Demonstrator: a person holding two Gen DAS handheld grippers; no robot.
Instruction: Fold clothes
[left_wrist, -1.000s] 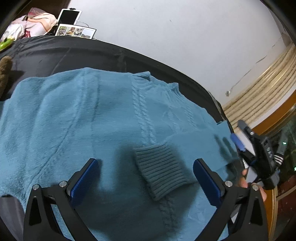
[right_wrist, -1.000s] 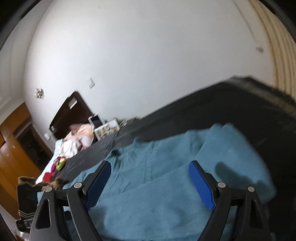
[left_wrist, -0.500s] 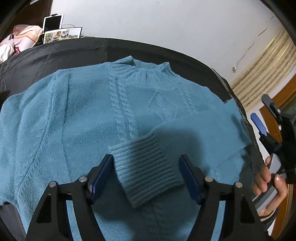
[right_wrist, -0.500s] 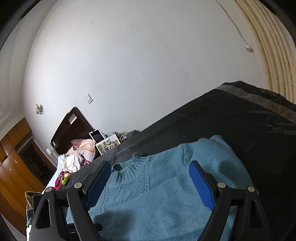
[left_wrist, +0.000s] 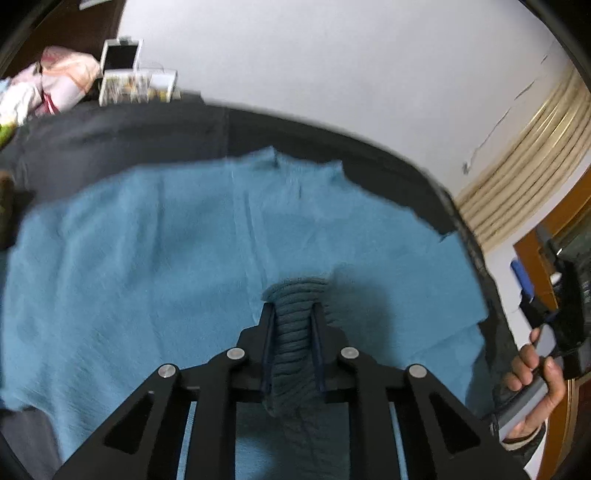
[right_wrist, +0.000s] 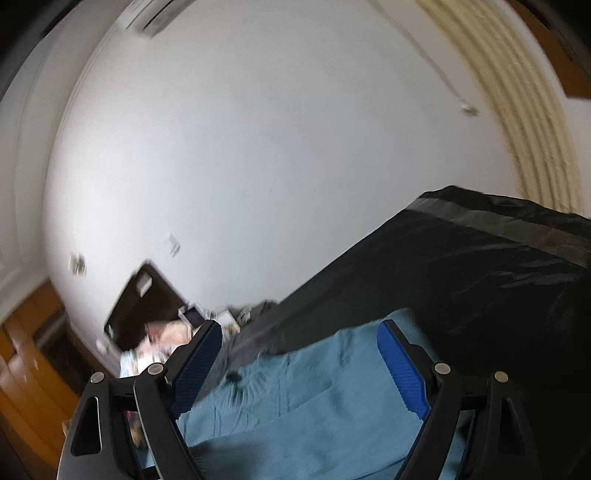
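Teal-blue sweater (left_wrist: 147, 251), ribbed grey-teal cuff (left_wrist: 295, 332); black bed cover (right_wrist: 480, 280); my right fingers (right_wrist: 402, 373) blue-padded.

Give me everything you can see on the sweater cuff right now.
The ribbed cuff is a greyer, darker blue than the fuzzy blue sweater beneath it, in thick ridged knit. The left gripper is shut on it, bunching it into a narrow bundle, its end poking past the fingertips. Its sleeve runs right across the sweater's body.
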